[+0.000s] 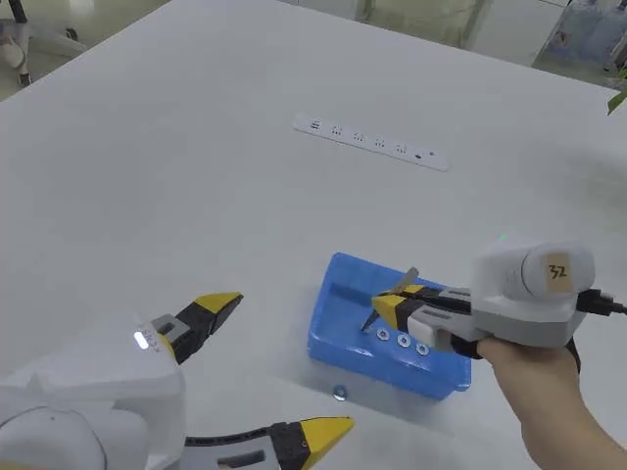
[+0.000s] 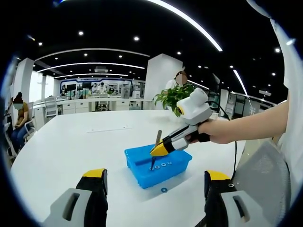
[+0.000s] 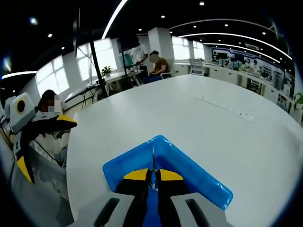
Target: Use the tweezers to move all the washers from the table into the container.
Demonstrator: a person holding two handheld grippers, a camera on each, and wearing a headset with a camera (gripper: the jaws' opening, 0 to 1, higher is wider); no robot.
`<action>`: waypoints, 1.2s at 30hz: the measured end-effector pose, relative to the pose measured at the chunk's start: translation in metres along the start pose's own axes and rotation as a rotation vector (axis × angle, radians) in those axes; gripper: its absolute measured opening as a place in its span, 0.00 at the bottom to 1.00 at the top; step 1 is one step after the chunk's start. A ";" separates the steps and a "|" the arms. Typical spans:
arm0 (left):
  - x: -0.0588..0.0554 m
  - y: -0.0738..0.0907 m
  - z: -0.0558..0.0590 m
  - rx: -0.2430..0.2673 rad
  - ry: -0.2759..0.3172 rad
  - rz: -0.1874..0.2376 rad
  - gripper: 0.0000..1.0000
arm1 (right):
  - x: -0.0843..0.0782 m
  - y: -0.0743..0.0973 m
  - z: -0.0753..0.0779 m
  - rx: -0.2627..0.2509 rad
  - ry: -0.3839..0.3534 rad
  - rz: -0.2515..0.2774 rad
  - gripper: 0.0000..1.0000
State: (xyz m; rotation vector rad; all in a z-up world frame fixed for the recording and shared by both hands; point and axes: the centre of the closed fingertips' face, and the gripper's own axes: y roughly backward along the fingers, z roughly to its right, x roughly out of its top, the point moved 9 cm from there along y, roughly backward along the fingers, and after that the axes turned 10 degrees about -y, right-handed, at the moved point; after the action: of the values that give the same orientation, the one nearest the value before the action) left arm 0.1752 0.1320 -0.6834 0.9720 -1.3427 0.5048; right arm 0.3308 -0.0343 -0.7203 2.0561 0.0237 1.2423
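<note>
Only legible writing: "32", handwritten on a round pale sticker on the right gripper's white body, head view. Markings on the long white power strip point(image 1: 372, 143) are too small to read.

Right gripper point(image 1: 392, 305), held in a hand point(image 1: 534, 377): jaws pinched tight on thin grey metal tweezers point(image 1: 406, 280), tips down inside the blue rectangular plastic container point(image 1: 333, 328) on the white table point(image 1: 147, 147). Three small silver washers in the container point(image 1: 403, 341) lie in a row by its near wall. One washer on the table point(image 1: 339, 393) sits just outside that wall.

Left gripper point(image 1: 279, 372): yellow-tipped jaws spread wide w/ nothing btwn, near the container.

Left gripper view adds a side-on look: the tweezers point(image 2: 158, 137) slant down from the right gripper point(image 2: 158, 150) into the container point(image 2: 142, 177), w/ the loose washer point(image 2: 164, 190) in front and a green potted plant point(image 2: 170, 98) behind. Its own jaws point(image 2: 155, 173) stand far apart.

Right gripper view looks straight along the tweezers point(image 3: 153, 158) from the closed jaws point(image 3: 152, 176) into a container corner point(image 3: 199, 182).
</note>
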 end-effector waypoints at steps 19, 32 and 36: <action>-0.001 -0.001 0.001 -0.009 -0.002 -0.007 0.85 | 0.006 0.013 -0.009 0.036 -0.007 0.077 0.03; -0.001 -0.001 0.002 -0.022 -0.010 -0.012 0.85 | 0.015 0.047 -0.055 0.156 0.090 0.187 0.02; -0.001 -0.001 0.003 -0.028 -0.011 -0.014 0.85 | 0.002 0.044 -0.066 0.185 0.149 0.116 0.01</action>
State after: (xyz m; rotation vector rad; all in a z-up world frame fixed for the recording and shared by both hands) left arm 0.1745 0.1293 -0.6851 0.9621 -1.3487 0.4696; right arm 0.2655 -0.0290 -0.6749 2.1415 0.0936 1.5128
